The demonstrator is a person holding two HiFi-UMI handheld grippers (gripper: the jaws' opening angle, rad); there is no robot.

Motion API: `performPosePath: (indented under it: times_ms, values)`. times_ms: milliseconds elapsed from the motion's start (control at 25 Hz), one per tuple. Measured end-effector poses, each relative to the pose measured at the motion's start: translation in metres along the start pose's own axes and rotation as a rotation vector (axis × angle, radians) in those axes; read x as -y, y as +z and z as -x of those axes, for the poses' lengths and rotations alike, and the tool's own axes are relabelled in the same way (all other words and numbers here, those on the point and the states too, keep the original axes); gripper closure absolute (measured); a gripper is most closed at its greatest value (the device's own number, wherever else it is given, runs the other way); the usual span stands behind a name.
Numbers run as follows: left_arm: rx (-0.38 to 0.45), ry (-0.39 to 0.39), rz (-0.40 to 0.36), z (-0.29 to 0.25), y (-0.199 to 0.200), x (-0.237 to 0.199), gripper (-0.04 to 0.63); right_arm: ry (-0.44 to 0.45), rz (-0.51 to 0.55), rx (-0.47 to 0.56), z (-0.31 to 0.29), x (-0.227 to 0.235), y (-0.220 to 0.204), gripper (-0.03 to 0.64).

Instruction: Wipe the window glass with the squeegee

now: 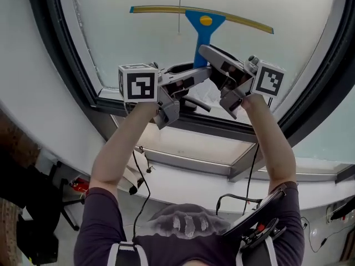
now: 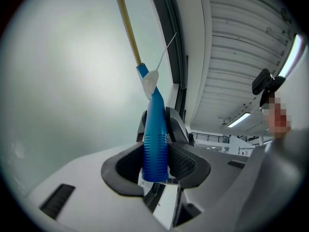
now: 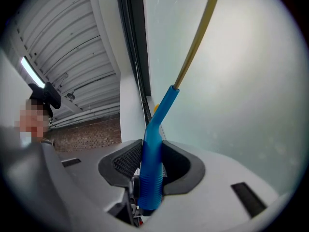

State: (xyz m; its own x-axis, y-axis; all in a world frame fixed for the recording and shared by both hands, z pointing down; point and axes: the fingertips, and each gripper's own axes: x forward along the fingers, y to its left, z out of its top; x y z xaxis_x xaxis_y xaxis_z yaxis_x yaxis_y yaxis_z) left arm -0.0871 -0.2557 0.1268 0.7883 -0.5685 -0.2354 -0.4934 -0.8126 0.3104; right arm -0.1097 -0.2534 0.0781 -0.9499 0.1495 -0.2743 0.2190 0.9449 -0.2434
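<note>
two grippers share one blue squeegee [image 1: 204,26]: left gripper [image 2: 155,161] and right gripper [image 3: 150,170] each clamp its ribbed handle [image 2: 155,144] near the butt. it looks like light, stiff plastic, and the ribs should resist slipping. farther up, its single yellow-edged blade [image 1: 166,9] seems to lie against the window glass [image 1: 127,37].

Window glass [image 1: 138,37], dark-framed, fills upper frame. Squeegee [image 1: 205,24] blade lies across it, upper centre. Pale sill [image 1: 183,148] below, mid-frame.
</note>
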Motion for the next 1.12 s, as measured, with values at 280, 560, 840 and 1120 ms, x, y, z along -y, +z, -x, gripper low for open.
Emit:
performPosePath:
  times_ms: [280,560,840,1120]
  values:
    - [0.018,0.042,-0.062,0.002,0.022,-0.004,0.442,0.040,0.042,-0.062,-0.012,-0.001,0.018,0.488]
    - [0.034,-0.023,-0.096,0.000,0.023,0.007,0.442,0.045,0.114,-0.053,-0.013,-0.012,0.020,0.488]
    - [0.031,-0.188,-0.034,0.009,0.079,-0.006,0.442,-0.070,0.168,-0.025,-0.059,0.004,0.056,0.486]
    - [-0.010,-0.291,-0.016,0.016,0.103,-0.008,0.442,-0.165,0.188,0.008,-0.082,0.009,0.071,0.488]
